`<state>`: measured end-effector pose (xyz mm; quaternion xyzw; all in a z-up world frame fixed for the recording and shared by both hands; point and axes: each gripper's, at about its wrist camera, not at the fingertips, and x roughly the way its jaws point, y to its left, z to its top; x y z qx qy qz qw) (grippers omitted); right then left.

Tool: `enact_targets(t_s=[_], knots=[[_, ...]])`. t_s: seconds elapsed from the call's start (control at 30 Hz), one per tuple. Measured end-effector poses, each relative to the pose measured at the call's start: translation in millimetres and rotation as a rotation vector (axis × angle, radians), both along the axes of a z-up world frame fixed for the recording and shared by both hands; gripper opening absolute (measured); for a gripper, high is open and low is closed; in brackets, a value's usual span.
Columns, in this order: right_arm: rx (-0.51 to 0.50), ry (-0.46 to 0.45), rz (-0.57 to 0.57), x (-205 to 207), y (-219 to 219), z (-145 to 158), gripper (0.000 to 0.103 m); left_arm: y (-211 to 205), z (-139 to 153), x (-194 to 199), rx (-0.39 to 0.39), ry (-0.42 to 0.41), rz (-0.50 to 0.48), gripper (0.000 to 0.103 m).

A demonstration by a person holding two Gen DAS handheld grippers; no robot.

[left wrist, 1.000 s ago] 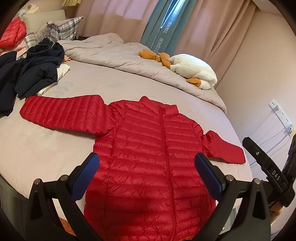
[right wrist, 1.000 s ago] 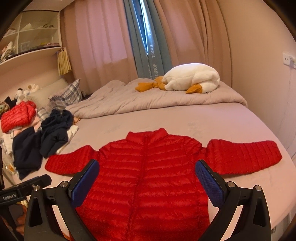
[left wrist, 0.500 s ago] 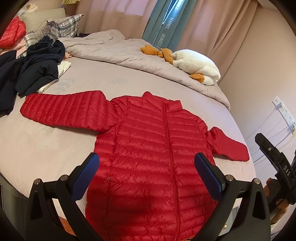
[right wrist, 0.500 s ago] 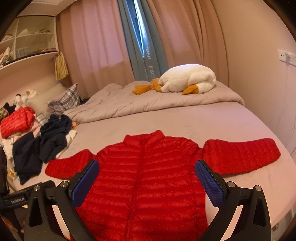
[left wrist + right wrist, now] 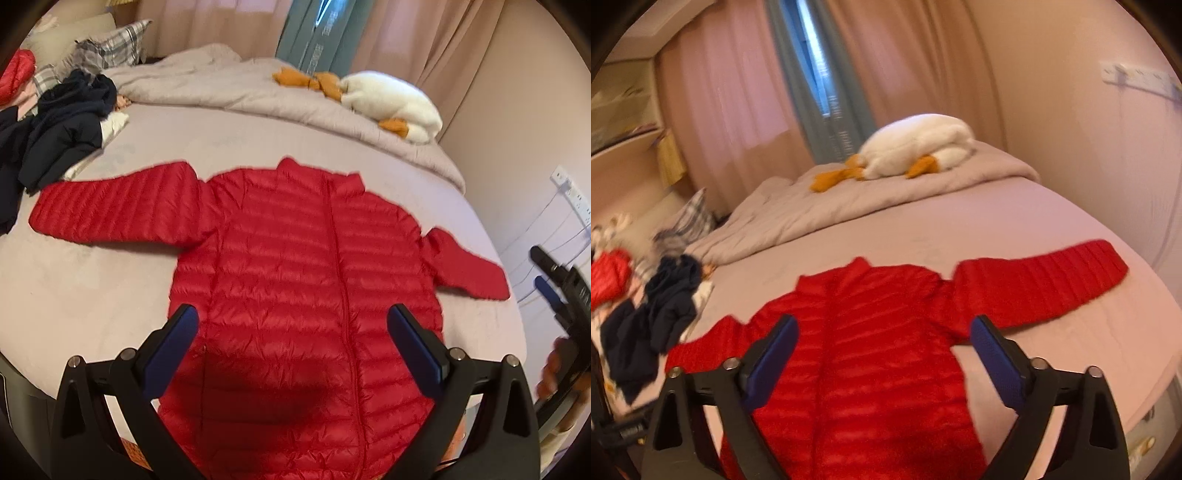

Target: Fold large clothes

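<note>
Two grippers, left gripper (image 5: 291, 332) and right gripper (image 5: 882, 339), hang above the hem, jaws spread wide, holding nothing. Red quilted puffer jacket (image 5: 314, 280) lies flat, zipped, front up on the mauve bed sheet (image 5: 92, 288), sleeves out at 9 and 3 o'clock. Judged stage: folding not yet begun; next move likely calls for pinching a sleeve cuff and carrying it across the chest. Dark navy clothes heap (image 5: 55, 136) at 10 o'clock sits just beside the left cuff. White plush goose (image 5: 919, 147) at 12, well apart.

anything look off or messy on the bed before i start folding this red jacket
The red jacket lies flat and zipped, sleeves spread, nothing askew. The only mess is a heap of dark clothes beside its left sleeve, apart from it or barely touching. Both grippers, left and right, are open.
</note>
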<state>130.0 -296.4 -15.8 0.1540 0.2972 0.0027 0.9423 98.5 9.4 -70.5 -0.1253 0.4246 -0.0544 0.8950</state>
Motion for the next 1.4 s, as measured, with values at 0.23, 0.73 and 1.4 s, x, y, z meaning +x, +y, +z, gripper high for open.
enact_targets(t_s=[0.23, 0.73, 1.4], knots=[[0.077, 0.033, -0.233, 5.6, -75.9, -11.3, 0.076, -8.5, -50.1, 16.6, -0.01, 0.093, -0.013, 0.094], [0.326, 0.272, -0.701, 34.3, -249.1, -125.5, 0.062, 7.5, -123.7, 16.7, -0.017, 0.283, 0.022, 0.084], [0.476, 0.24, -0.737, 77.8, -302.3, -170.3, 0.054, 16.7, -134.2, 22.0, -0.072, 0.336, 0.021, 0.089]])
